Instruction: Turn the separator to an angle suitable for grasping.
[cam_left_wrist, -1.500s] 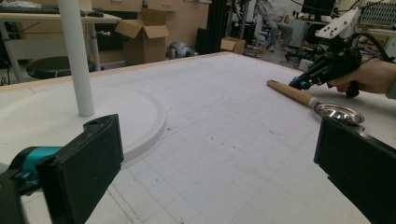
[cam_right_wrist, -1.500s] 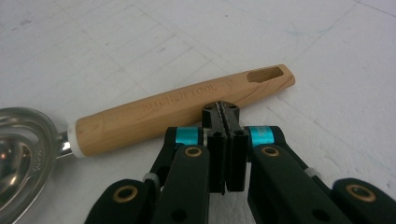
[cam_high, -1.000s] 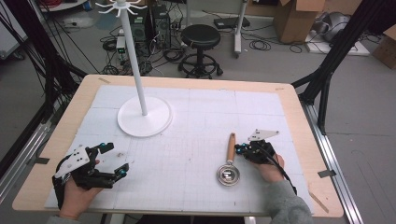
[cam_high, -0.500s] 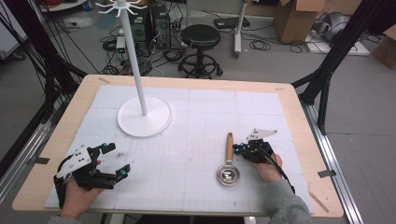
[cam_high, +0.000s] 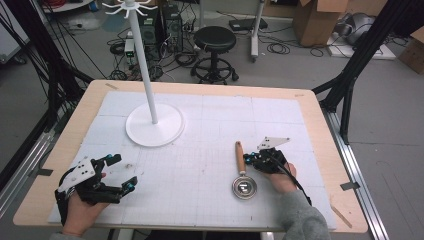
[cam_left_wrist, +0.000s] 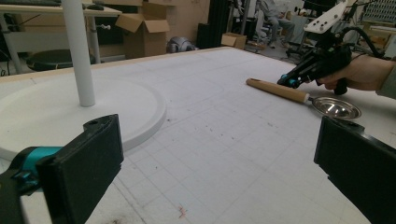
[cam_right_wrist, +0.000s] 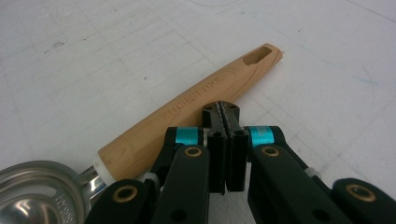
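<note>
Here the right tool was closed on nothing, its tips just beside the wooden handle of the measuring spoon lying flat on the worktop.

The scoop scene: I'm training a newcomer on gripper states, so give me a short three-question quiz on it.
1. True or false: the right gripper is shut on the scoop.
2. Which gripper is open? A left B right
3. What does the scoop's handle look made of?

Key: 1 false, its fingers meet beside the handle, holding nothing. 2 A. 3 wood.
</note>
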